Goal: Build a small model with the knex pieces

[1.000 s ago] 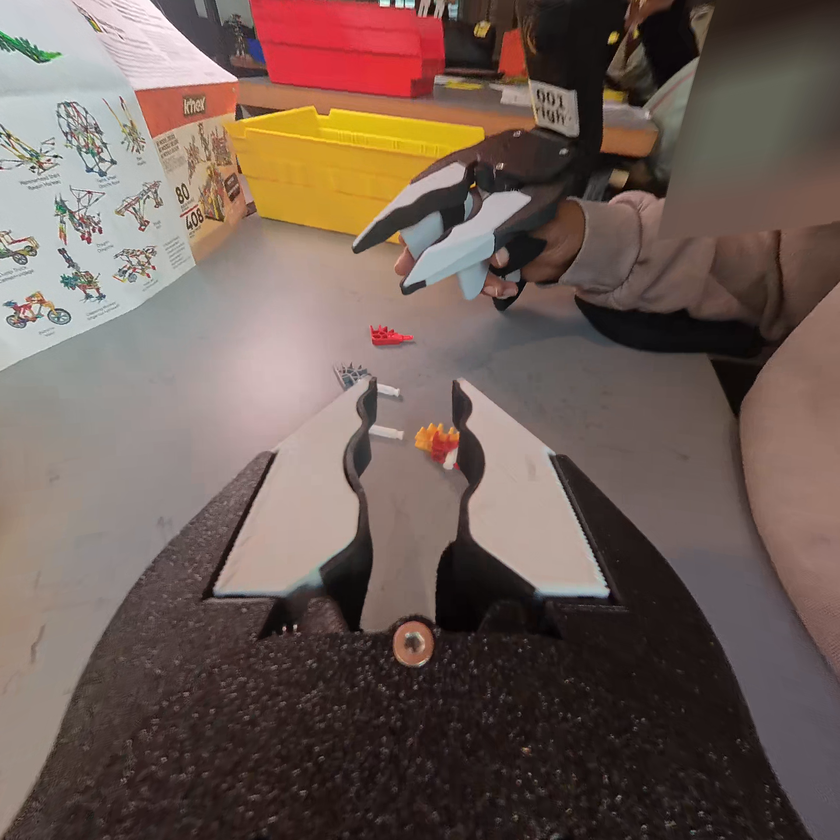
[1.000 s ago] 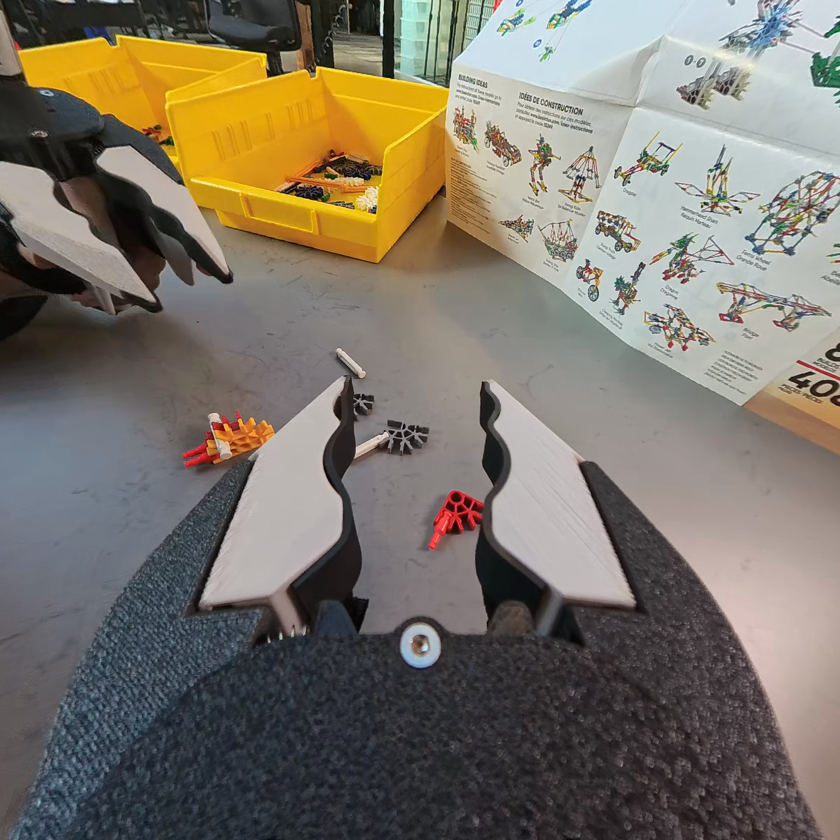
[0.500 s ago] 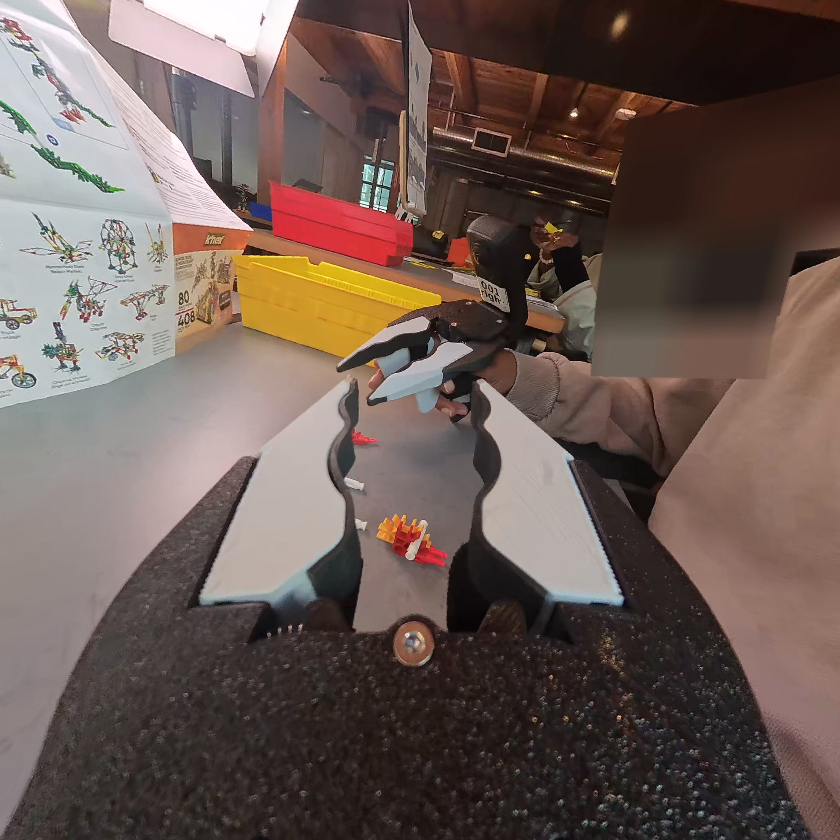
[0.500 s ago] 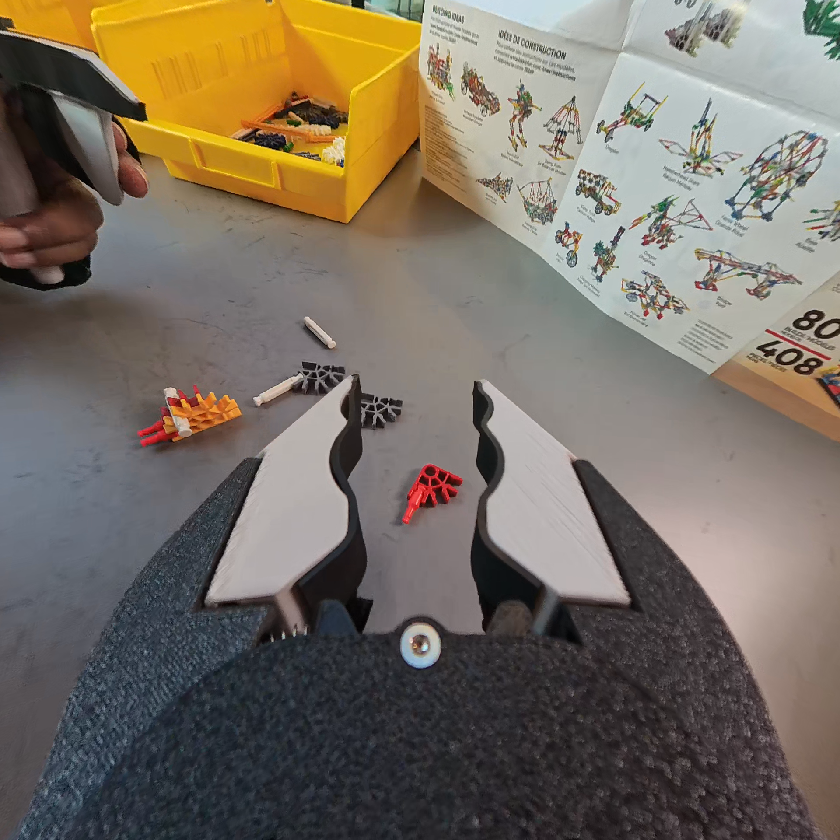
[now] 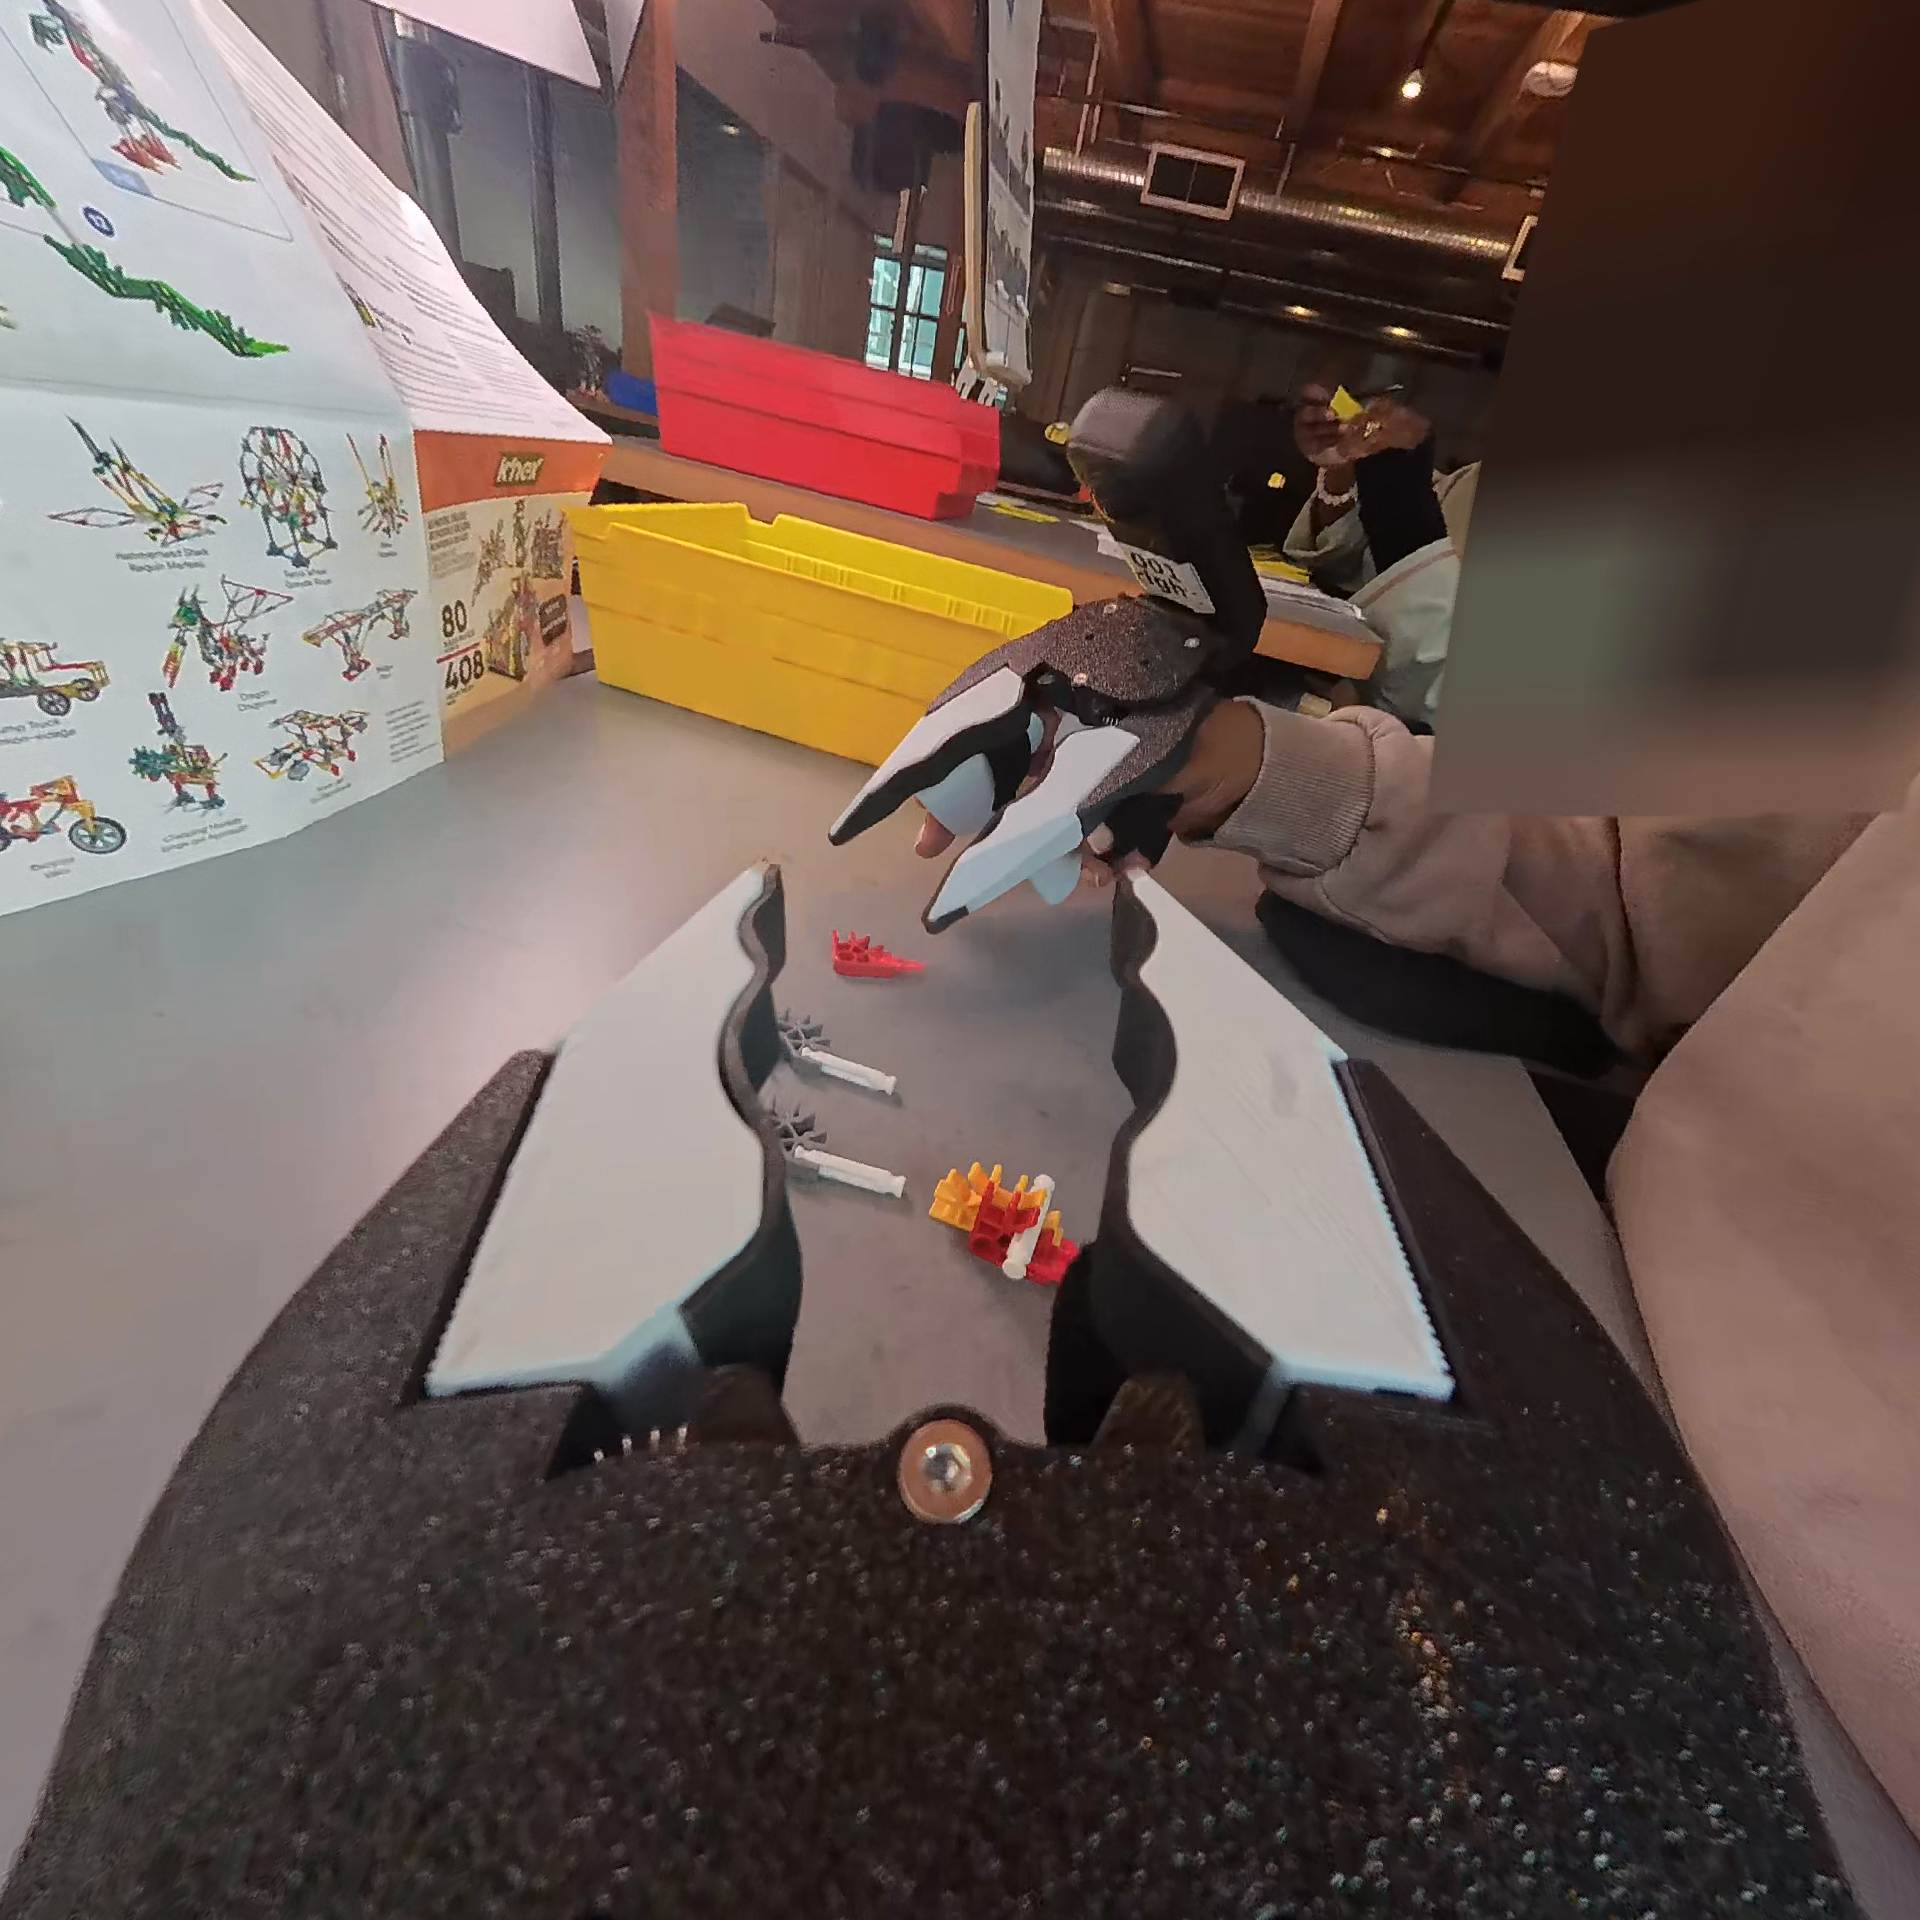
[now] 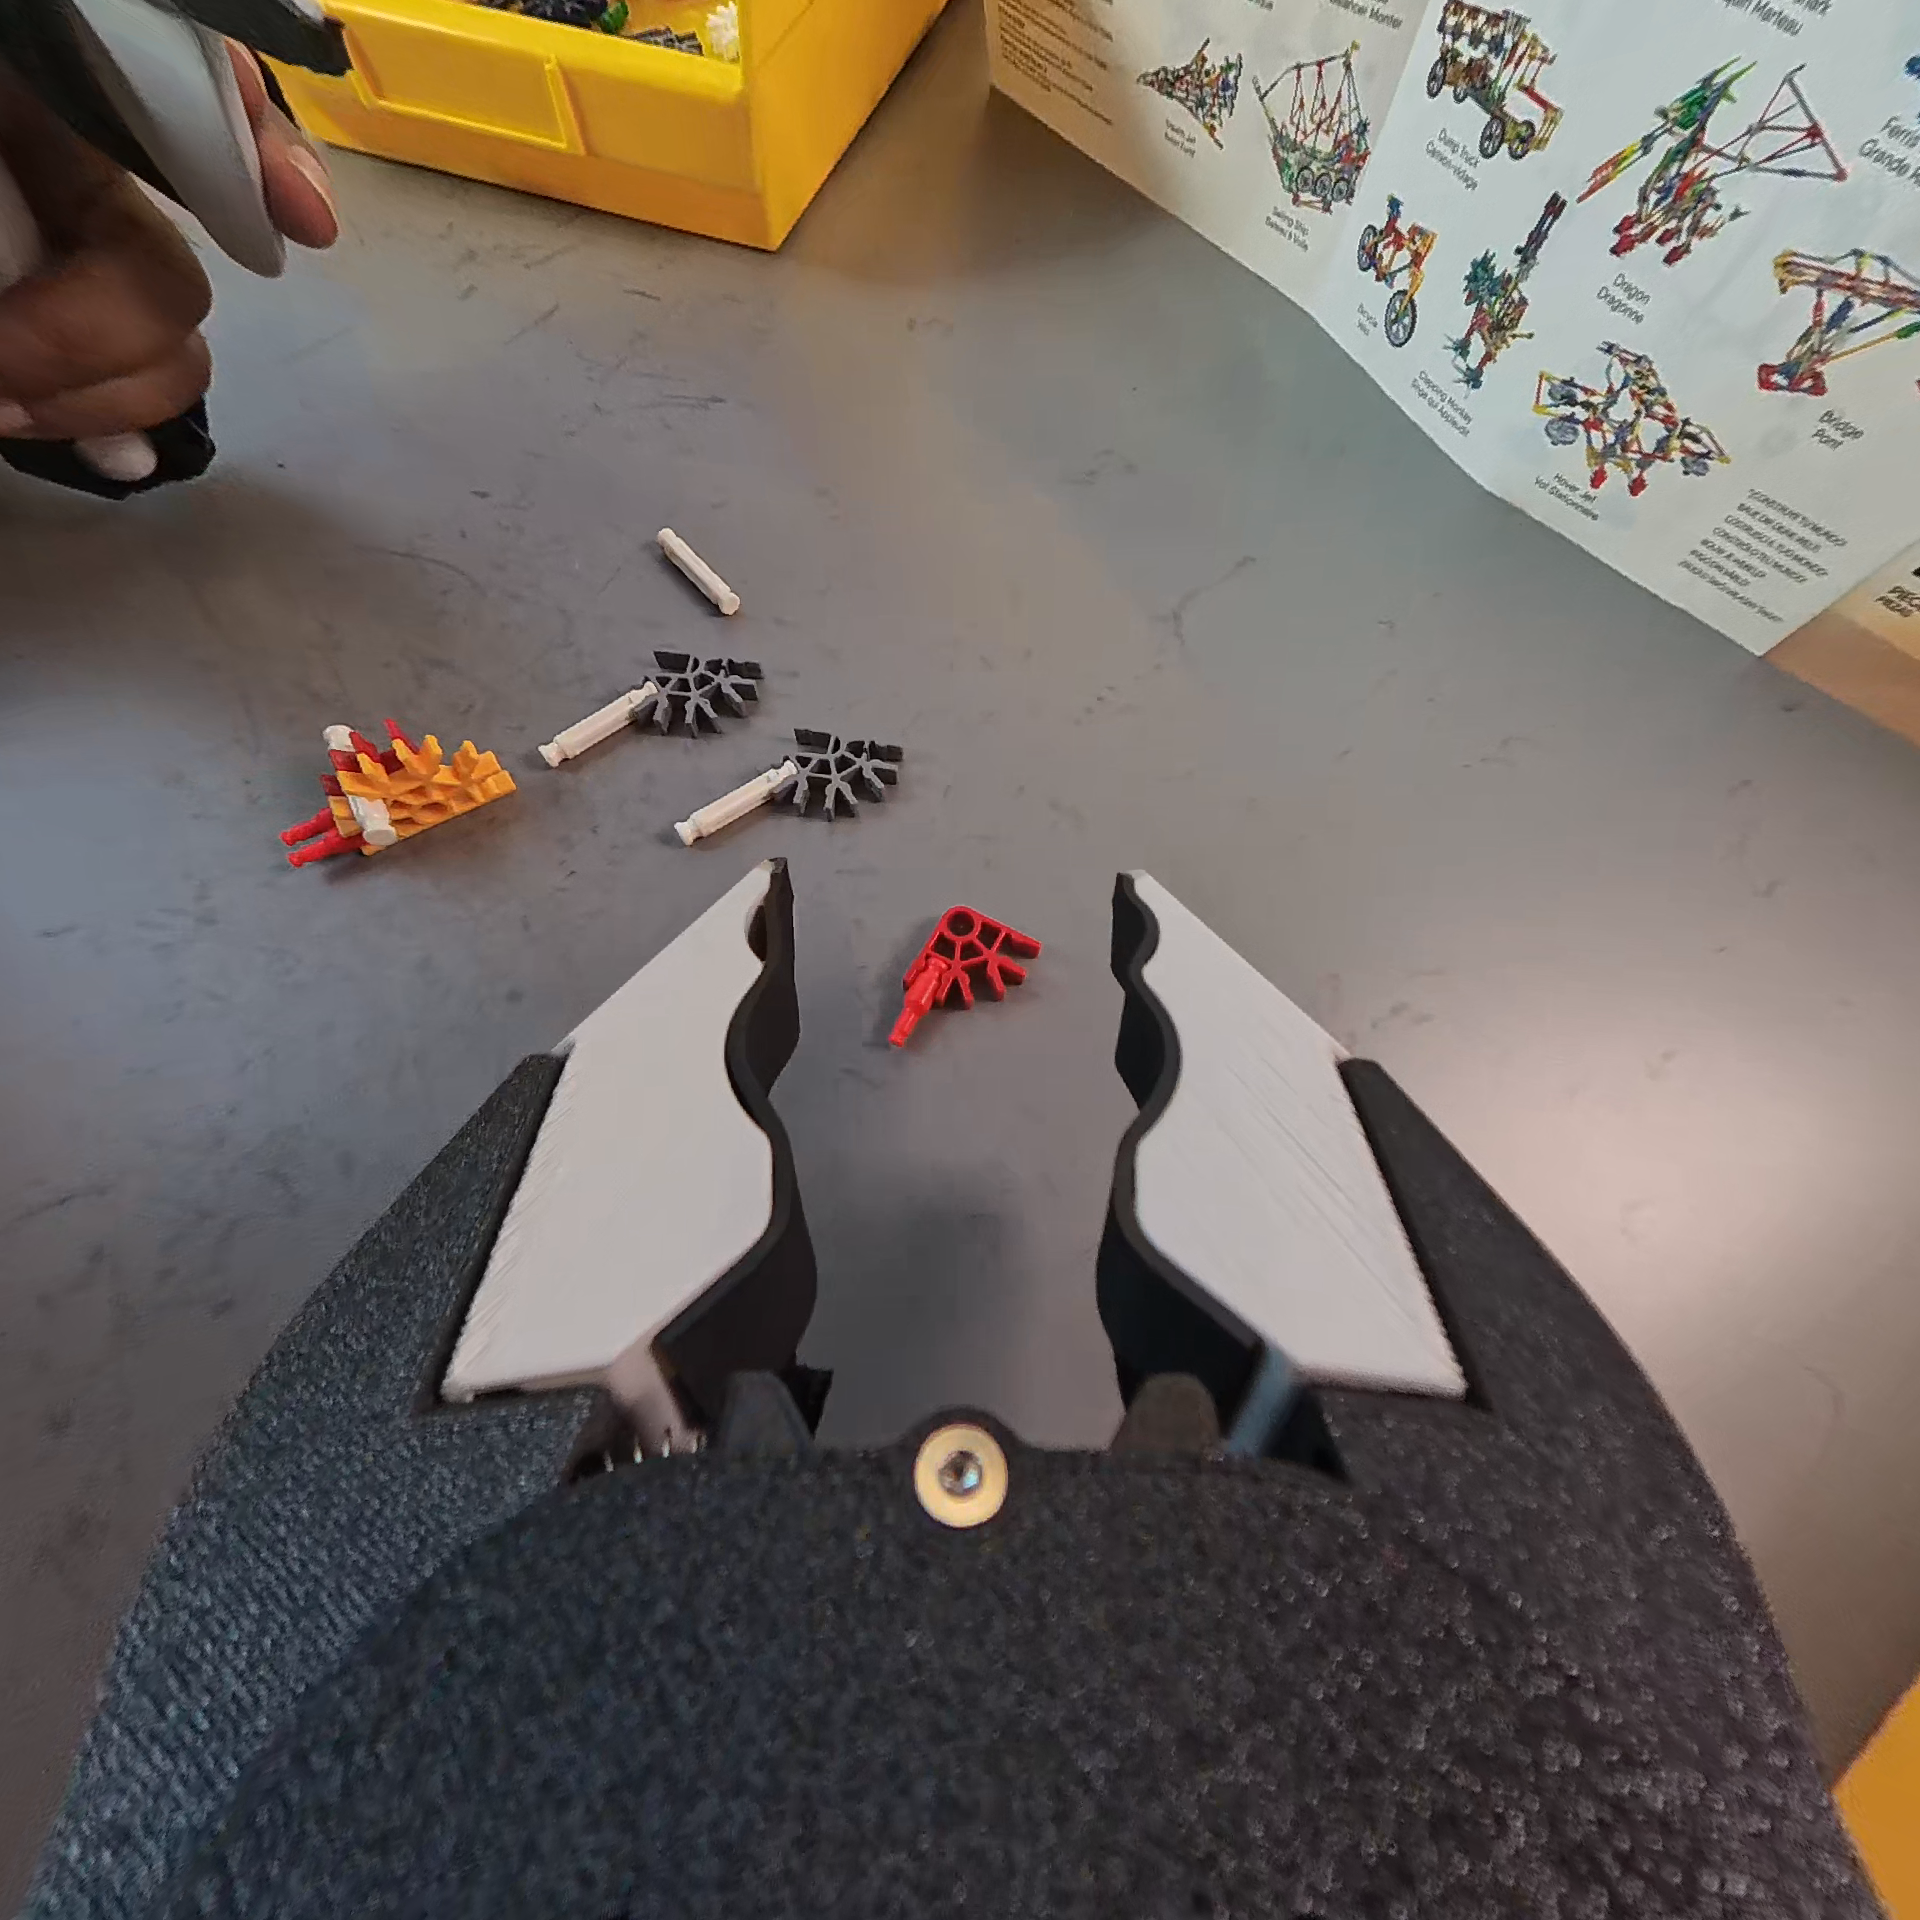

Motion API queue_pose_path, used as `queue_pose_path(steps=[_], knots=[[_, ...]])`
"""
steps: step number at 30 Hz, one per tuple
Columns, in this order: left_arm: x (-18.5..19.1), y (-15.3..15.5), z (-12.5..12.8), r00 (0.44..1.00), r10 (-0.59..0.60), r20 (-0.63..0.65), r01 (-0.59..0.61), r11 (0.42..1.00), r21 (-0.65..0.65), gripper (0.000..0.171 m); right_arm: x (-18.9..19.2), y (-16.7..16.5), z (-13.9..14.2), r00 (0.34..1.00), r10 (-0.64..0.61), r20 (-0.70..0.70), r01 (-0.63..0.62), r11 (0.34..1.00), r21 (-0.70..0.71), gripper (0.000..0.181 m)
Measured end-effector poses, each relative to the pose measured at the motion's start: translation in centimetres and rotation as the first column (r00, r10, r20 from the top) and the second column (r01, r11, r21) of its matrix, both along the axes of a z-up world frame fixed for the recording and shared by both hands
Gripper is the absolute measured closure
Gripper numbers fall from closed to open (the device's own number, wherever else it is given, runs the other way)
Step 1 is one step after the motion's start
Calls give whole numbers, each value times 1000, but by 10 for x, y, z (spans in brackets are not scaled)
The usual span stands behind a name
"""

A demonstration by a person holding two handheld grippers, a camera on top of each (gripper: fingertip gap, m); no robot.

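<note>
The right gripper (image 6: 951,883) is held low over the grey table (image 6: 1143,644) with its jaws spread wide and nothing between the pads. A small red connector (image 6: 966,966) lies flat on the table in the gap between the 2 fingertips, touched by neither. Farther off and to the left, 2 dark grey snowflake-shaped connectors (image 6: 836,774) are seen, each with a white rod plugged in, and a loose white rod (image 6: 698,569) lies beyond them. At the far left a stacked orange and red cluster (image 6: 400,795) rests on the table.

The left gripper (image 5: 945,894) is likewise released, its jaws apart and empty. In the left wrist view the orange and red cluster (image 5: 1003,1216) lies between its fingers, close to the right one, though contact cannot be told. The 2 grey connectors are partly hidden behind the left finger.

A yellow bin (image 6: 582,104) with mixed parts stands at the far side, and a folded instruction sheet (image 6: 1558,260) with pictured models is propped at the far right. A red bin (image 5: 821,426) sits on another table behind.
</note>
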State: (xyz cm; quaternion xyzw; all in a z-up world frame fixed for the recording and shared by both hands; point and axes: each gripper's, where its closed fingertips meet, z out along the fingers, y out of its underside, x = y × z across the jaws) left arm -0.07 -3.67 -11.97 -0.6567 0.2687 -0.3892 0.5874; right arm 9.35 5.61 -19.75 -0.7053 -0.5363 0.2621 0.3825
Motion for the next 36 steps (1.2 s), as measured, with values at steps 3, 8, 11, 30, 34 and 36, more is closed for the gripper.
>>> queue_pose_path(steps=[3,8,11,30,34,36], knots=[[9,-7,-26,986,-55,-158,44,997,-71,104,6,-1,-8,999,17,50,-16,1000,-19,120],[21,-38,-70,904,-218,-368,148,967,-208,113,13,-10,-21,993,63,104,-54,995,-83,122],[20,-45,-85,857,-229,-461,143,966,-215,124,12,-15,-27,988,85,131,-73,993,-93,124],[22,-48,-112,765,-232,-601,113,967,-229,140,13,-16,-38,972,111,208,-105,994,-40,140],[21,-47,-110,774,-219,-594,104,970,-222,142,11,-12,-37,977,90,194,-83,996,-45,142],[20,-46,-109,780,-213,-589,99,970,-220,144,10,-7,-36,979,64,191,-57,997,-42,149]])
